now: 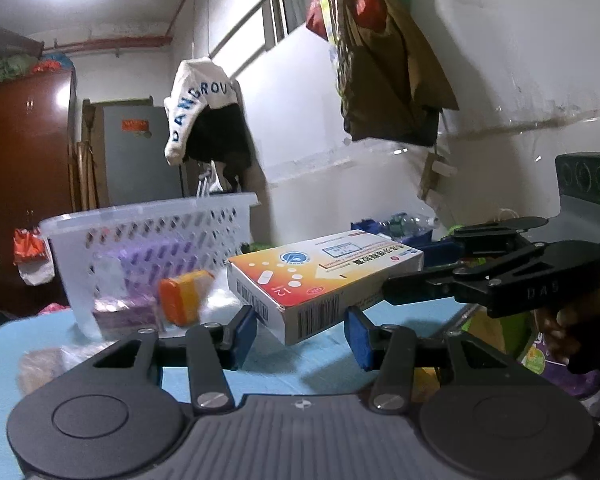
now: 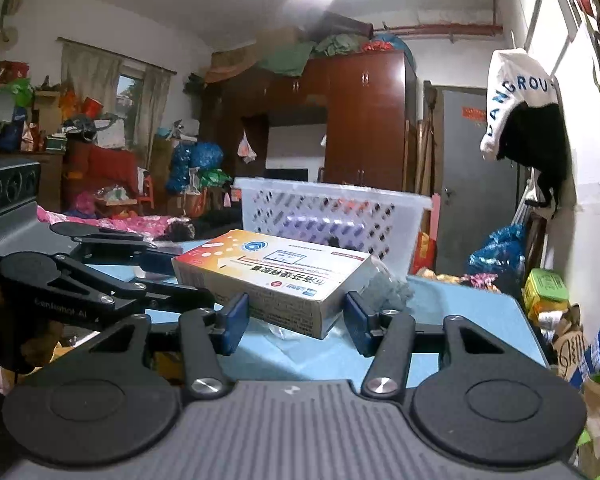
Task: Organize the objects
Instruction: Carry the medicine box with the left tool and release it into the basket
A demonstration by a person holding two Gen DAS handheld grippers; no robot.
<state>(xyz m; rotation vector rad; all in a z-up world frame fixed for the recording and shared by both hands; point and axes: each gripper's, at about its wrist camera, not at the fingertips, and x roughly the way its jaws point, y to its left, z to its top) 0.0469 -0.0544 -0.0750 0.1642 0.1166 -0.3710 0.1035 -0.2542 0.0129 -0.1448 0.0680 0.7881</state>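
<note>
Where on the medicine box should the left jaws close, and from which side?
Close across the two long side walls of the medicine box, near the end closest to the left gripper, coming in along its length. Those walls look flat and parallel, and narrower than the open jaws. The right gripper straddles the opposite end.

Your left wrist view looks out low over the blue worktop (image 1: 28, 344) from just behind the left claw (image 1: 300, 330), facing the white wall, with the right claw (image 1: 410, 280) entering from its right. Your right wrist view sits equally low behind its own claw, facing the wardrobe (image 2: 364, 120). Both sit close on the medicine box (image 1: 320, 276) and share the white basket (image 1: 148, 236) behind it.
</note>
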